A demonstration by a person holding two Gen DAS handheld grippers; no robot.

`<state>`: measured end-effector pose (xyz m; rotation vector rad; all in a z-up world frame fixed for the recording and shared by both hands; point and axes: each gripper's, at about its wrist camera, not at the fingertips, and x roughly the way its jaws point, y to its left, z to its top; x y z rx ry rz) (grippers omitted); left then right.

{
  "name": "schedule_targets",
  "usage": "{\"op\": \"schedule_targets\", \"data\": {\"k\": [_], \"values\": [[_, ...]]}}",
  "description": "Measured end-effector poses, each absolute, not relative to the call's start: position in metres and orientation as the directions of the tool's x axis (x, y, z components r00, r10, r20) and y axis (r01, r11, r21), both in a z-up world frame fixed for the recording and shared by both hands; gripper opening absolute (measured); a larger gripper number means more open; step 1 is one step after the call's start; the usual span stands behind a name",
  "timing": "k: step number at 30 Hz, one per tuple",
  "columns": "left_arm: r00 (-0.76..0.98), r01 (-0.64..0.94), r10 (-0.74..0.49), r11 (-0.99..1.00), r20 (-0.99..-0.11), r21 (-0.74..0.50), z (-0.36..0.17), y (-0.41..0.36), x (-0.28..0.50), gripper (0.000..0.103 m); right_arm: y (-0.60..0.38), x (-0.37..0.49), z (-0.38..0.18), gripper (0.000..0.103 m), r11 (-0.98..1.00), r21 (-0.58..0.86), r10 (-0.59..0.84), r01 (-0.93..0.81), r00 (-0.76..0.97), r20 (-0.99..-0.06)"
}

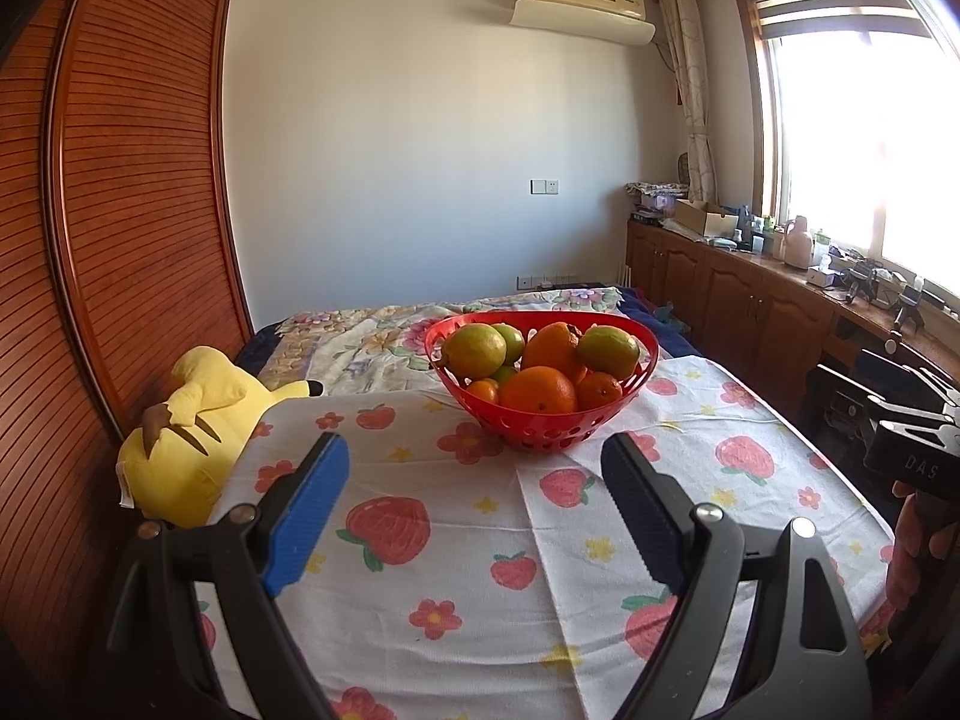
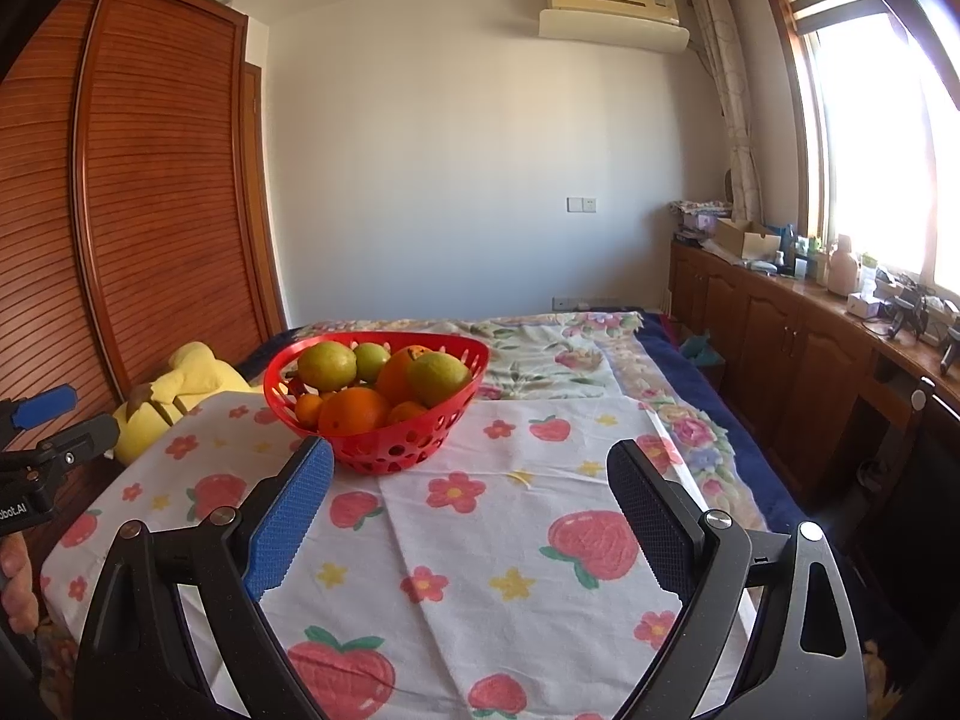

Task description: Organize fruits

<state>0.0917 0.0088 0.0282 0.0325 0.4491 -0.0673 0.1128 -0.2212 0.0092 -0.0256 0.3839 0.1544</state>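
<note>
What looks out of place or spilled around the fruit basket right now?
Nothing spilled: all fruit sits inside the upright red basket on the strawberry cloth. The only stray is a yellow plush toy lying face down at the cloth's left edge.

Lower fruit in the red basket [image 1: 543, 438] lies hidden beneath oranges and pears. The yellow plush toy [image 1: 186, 438] is partly covered by the strawberry cloth's [image 1: 480, 540] left edge. Countertop clutter [image 1: 840, 264] is too small to identify.
</note>
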Motion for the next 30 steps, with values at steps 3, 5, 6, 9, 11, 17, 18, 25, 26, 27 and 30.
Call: {"op": "schedule_targets", "data": {"k": [3,5,6,9,11,17,18,25,26,27,30], "values": [[0.898,0.073,-0.058,0.997,-0.436,0.018,0.0281,0.0091,0.0915,0.087,-0.2212,0.1126,0.009,0.094,0.988,0.003,0.146,-0.156,0.915,-0.376],[0.897,0.073,-0.058,0.997,-0.438,0.017,0.0276,0.0089,0.0908,0.087,-0.2211,0.1126,0.009,0.094,0.988,0.002,0.144,-0.155,0.916,-0.374],[0.896,0.074,-0.059,0.997,-0.44,0.017,0.0275,0.0088,0.0911,0.087,-0.2212,0.1127,0.009,0.094,0.988,0.004,0.145,-0.155,0.916,-0.375],[0.896,0.074,-0.059,0.997,-0.441,0.017,0.027,0.0088,0.0906,0.087,-0.2213,0.1127,0.0088,0.094,0.988,0.006,0.146,-0.155,0.915,-0.376],[0.896,0.075,-0.06,0.997,-0.44,0.017,0.0272,0.0087,0.0906,0.087,-0.2214,0.1125,0.0088,0.094,0.988,0.005,0.146,-0.155,0.915,-0.375],[0.896,0.077,-0.059,0.997,-0.441,0.022,0.0268,0.0078,0.0902,0.087,-0.2216,0.1129,0.0086,0.094,0.988,0.006,0.145,-0.155,0.915,-0.377],[0.895,0.078,-0.059,0.997,-0.442,0.024,0.0267,0.0073,0.0901,0.087,-0.2218,0.113,0.0085,0.094,0.988,0.006,0.145,-0.154,0.915,-0.378],[0.894,0.079,-0.058,0.997,-0.444,0.028,0.0263,0.0059,0.0897,0.087,-0.2231,0.1126,0.0071,0.094,0.988,0.007,0.145,-0.153,0.914,-0.378],[0.894,0.079,-0.059,0.996,-0.444,0.028,0.0261,0.0059,0.0898,0.087,-0.2228,0.1123,0.0072,0.094,0.988,0.007,0.145,-0.154,0.915,-0.378],[0.894,0.08,-0.06,0.996,-0.444,0.026,0.026,0.0059,0.0897,0.087,-0.2228,0.1123,0.0072,0.094,0.988,0.006,0.144,-0.153,0.915,-0.377],[0.894,0.079,-0.059,0.996,-0.444,0.027,0.0261,0.0056,0.0899,0.087,-0.2229,0.1124,0.0073,0.094,0.988,0.007,0.144,-0.153,0.915,-0.378]]}}
